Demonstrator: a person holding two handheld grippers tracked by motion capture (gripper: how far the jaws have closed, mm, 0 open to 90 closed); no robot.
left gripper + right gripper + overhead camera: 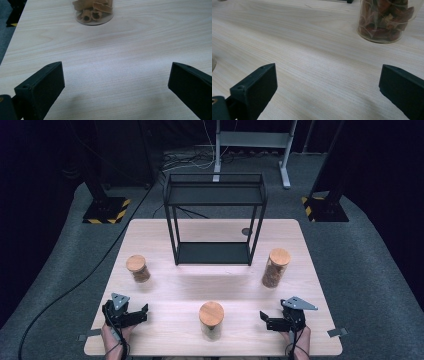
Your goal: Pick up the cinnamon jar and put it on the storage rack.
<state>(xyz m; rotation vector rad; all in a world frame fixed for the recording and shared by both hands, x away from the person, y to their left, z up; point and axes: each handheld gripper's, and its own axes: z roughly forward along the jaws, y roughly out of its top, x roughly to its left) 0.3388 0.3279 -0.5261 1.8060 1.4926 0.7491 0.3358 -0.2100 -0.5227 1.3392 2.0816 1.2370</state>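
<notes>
Right, both sets of jaws stand wide apart with only bare wood between them. Left gripper (136,312) sits low at the near left of the table (165,292), jaws pointing inward, nothing touched. Its own camera looks past the spread jaws (112,82) to the base of the left jar (93,12), well ahead, brown rolled pieces inside. Right gripper (264,318) mirrors it at the near right, jaws just as wide, nothing held; its camera (327,82) catches the glass of the right jar (384,22), reddish-brown dried pieces showing through.

Taking the middle jar (211,320) as the mark: it stands between the two grippers at the near edge, wooden lid on, apart from both. Left jar (137,268) sits beyond it to the left, ahead of the left gripper. Right jar (276,267), the tallest, stands beyond it to the right, ahead of the right gripper. Rack (215,220), black and two-tiered, rises straight beyond the middle jar at the far side, shelves bare. Hands come in from the near edge behind each gripper.
</notes>
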